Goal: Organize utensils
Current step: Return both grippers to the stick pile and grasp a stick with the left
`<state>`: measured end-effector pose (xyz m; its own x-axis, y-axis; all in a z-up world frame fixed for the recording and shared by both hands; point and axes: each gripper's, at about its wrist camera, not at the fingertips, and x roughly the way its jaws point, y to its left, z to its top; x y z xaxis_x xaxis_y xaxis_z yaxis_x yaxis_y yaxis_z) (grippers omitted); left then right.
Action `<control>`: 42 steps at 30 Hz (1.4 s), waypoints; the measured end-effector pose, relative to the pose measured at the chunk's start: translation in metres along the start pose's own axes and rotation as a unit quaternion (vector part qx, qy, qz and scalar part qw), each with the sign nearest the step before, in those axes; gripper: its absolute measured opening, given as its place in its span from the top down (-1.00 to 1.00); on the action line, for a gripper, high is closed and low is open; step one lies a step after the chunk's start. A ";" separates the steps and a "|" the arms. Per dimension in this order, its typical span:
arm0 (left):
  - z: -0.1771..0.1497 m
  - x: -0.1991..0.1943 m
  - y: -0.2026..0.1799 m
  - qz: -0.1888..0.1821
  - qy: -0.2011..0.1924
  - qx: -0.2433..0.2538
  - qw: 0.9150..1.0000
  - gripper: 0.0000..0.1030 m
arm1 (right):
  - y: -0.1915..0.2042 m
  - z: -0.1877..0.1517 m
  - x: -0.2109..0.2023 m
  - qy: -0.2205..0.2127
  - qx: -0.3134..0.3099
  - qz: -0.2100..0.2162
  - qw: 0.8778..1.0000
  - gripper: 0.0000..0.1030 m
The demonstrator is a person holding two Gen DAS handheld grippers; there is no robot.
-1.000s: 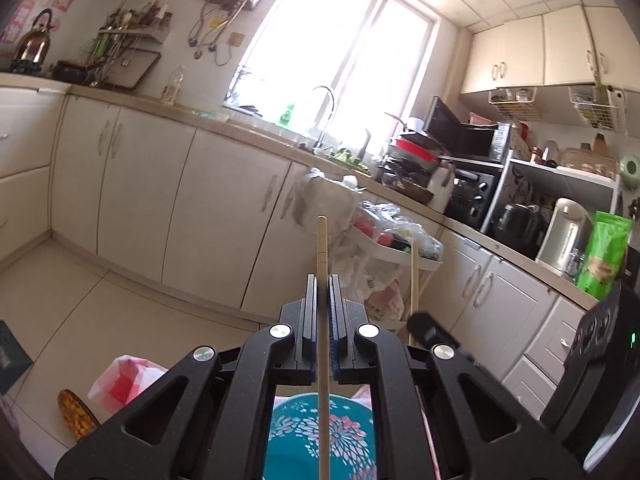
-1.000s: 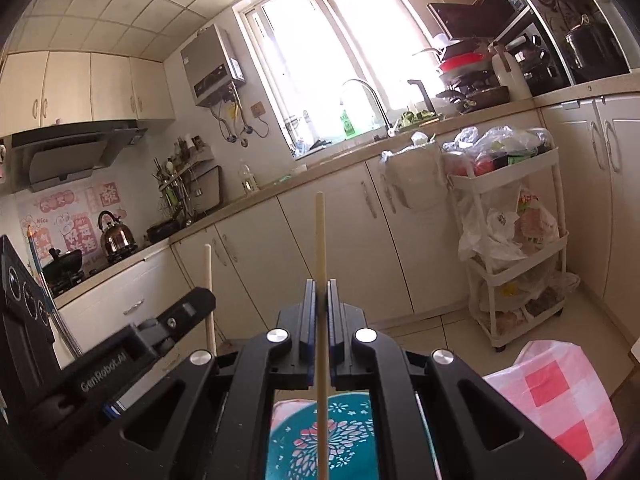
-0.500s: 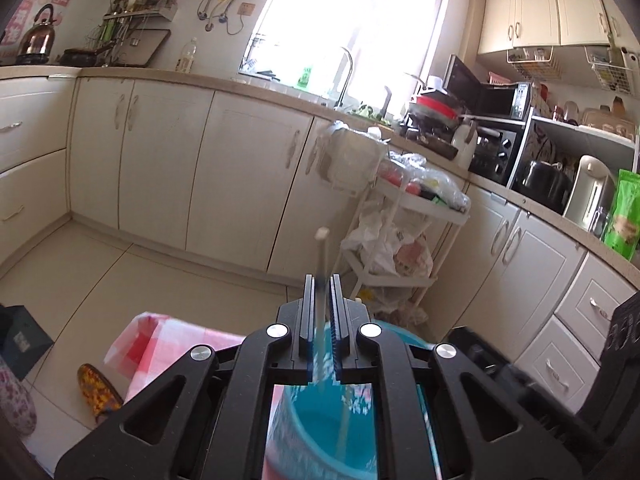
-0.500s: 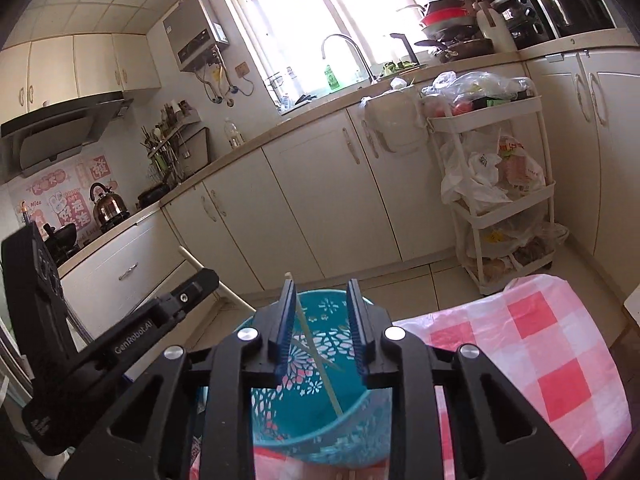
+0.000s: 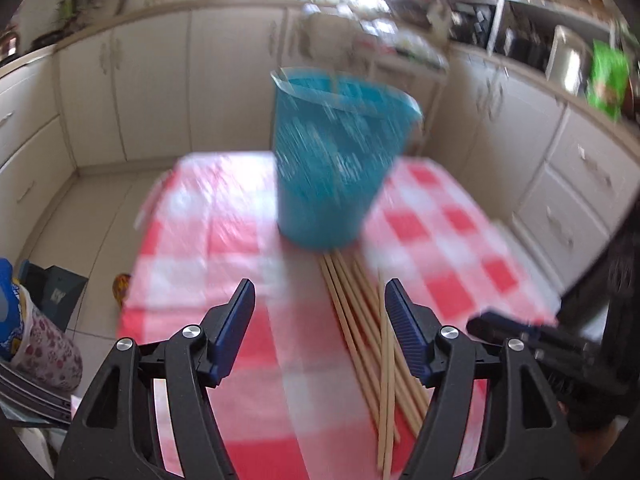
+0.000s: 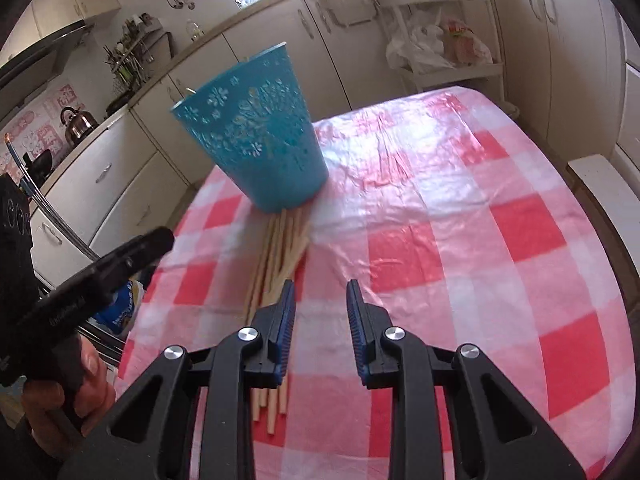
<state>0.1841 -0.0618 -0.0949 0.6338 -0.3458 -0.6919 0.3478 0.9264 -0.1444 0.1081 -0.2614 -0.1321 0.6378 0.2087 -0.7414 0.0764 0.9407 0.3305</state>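
Your left gripper (image 5: 320, 304) points down at the table (image 5: 460, 216), which wears a red and white checked cloth. Its jaws are opening and stand wide apart, and they hold nothing. The bundle of wooden chopsticks (image 5: 360, 320) lies flat on the cloth under them, closer to the right jaw, and no pad presses on any stick. The view from this gripper is blurred.

Your right gripper (image 6: 321, 304) also points down at the table. Its jaws are partly open, with only bare cloth between them. In this view the chopsticks (image 6: 280, 248) lie just to the left of the left jaw, and part of the bundle is hidden behind that jaw.

The blue plastic basket (image 6: 256, 132) with flower cutouts stands upright near the far edge of the table. The far ends of the chopsticks reach its foot. One stick seems to stand inside the basket, but I cannot tell this for sure.

Your left hand (image 6: 60, 396) holds the handle of its gripper beside the left edge of the table.
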 end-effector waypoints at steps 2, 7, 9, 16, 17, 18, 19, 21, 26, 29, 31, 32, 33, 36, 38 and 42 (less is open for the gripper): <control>-0.014 0.008 -0.011 -0.001 0.020 0.019 1.000 -0.24 | -0.004 -0.007 -0.002 0.007 0.004 -0.006 1.000 0.45; -0.024 0.023 -0.025 0.003 0.040 0.029 0.999 -0.24 | -0.009 -0.015 -0.003 0.012 -0.001 -0.017 1.000 0.31; -0.024 0.028 -0.028 0.006 0.046 0.031 0.998 -0.24 | -0.011 -0.016 -0.003 0.013 0.003 -0.018 1.000 0.26; -0.018 0.050 -0.034 0.024 0.071 0.045 0.996 -0.24 | -0.019 -0.020 -0.004 0.015 0.015 -0.023 1.000 0.10; -0.019 0.053 -0.033 0.024 0.077 0.043 0.996 -0.24 | -0.019 -0.021 -0.004 0.015 0.016 -0.024 0.999 0.07; -0.019 0.056 -0.032 0.023 0.081 0.041 0.996 -0.20 | -0.020 -0.021 -0.004 0.015 0.017 -0.024 0.999 0.06; -0.021 0.058 -0.031 0.019 0.085 0.038 0.995 -0.18 | -0.021 -0.021 -0.004 0.016 0.018 -0.025 0.999 0.06; -0.024 0.060 -0.028 0.014 0.086 0.031 0.996 0.06 | -0.021 -0.021 -0.003 0.018 0.018 -0.025 0.999 0.05; -0.025 0.058 -0.010 -0.024 0.083 -0.024 0.996 0.75 | -0.019 -0.023 0.000 0.023 0.015 -0.024 0.999 0.02; -0.027 0.048 0.004 -0.054 0.068 -0.065 0.994 0.85 | -0.014 -0.021 0.000 0.021 0.007 -0.021 1.000 0.00; -0.028 0.040 0.011 -0.064 0.058 -0.080 0.993 0.85 | -0.010 -0.020 0.002 0.022 0.001 -0.020 1.000 -0.01; -0.029 0.037 0.014 -0.065 0.056 -0.086 0.993 0.85 | -0.008 -0.020 0.004 0.023 -0.002 -0.019 1.000 -0.01; -0.030 0.035 0.017 -0.064 0.056 -0.090 0.992 0.85 | -0.006 -0.019 0.005 0.025 -0.005 -0.018 1.000 -0.01; -0.029 0.036 0.021 -0.061 0.069 -0.096 0.991 0.84 | 0.000 -0.021 0.012 0.032 -0.013 -0.017 0.999 -0.01; -0.025 0.040 0.020 -0.047 0.074 -0.087 0.992 0.78 | 0.003 -0.023 0.016 0.038 -0.017 -0.017 0.999 -0.01; -0.013 0.049 0.016 -0.034 0.072 -0.074 0.994 0.25 | 0.007 -0.025 0.019 0.043 -0.025 -0.018 0.999 -0.04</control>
<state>0.2120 -0.0623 -0.1405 0.5033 -0.3942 -0.7689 0.2756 0.9166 -0.2895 0.1020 -0.2439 -0.1584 0.5671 0.1949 -0.8003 0.0586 0.9596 0.2753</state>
